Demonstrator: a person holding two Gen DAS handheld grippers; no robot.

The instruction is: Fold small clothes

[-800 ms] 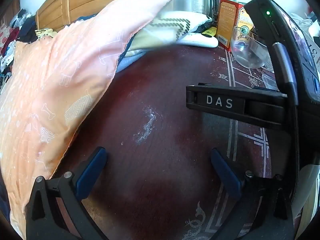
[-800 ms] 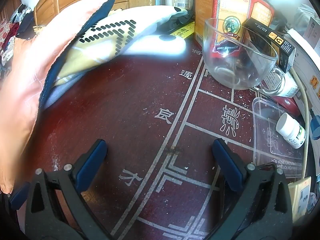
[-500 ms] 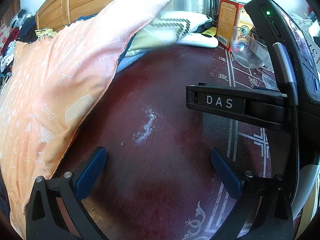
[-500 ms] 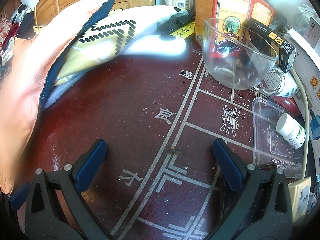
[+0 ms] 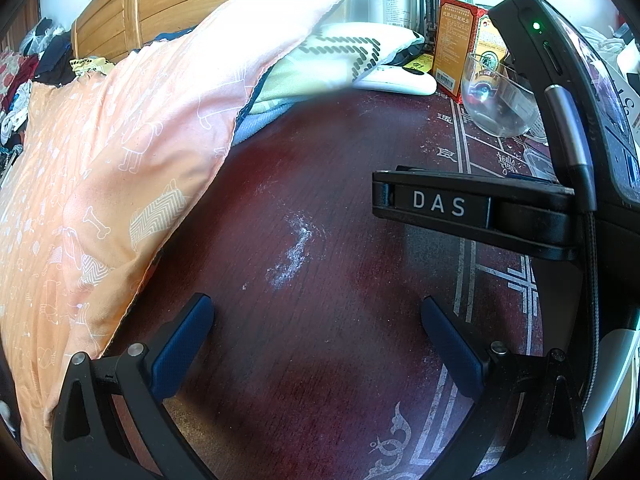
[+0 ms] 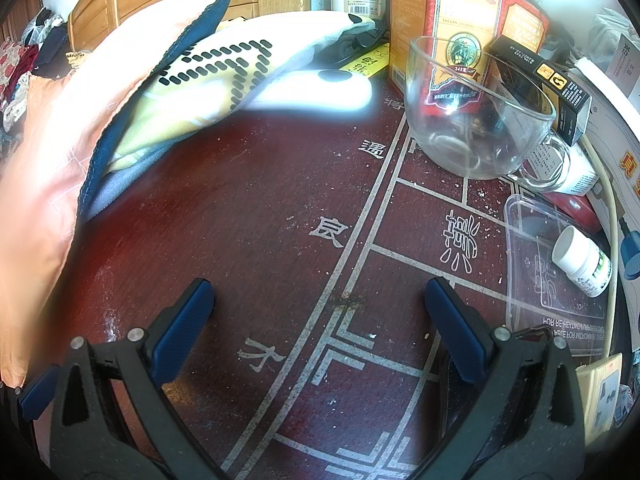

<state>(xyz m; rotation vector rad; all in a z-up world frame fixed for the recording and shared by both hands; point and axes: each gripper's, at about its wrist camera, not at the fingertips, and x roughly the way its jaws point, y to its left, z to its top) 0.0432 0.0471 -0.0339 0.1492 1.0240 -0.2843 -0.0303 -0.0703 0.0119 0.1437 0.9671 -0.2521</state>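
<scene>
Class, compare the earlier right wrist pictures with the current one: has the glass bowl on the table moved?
No. The glass bowl stands in the same spot, in front of the red box and at the same painted table lines.

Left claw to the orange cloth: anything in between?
Nothing solid. In the left wrist view, only bare dark red tabletop with a whitish dusty smear lies between the open left claw and the orange cloth.

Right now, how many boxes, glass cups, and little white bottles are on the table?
Red-and-orange boxes: 2
Black box: 1
Glass cup: 1
Little white bottle: 1
Total: 5
</scene>
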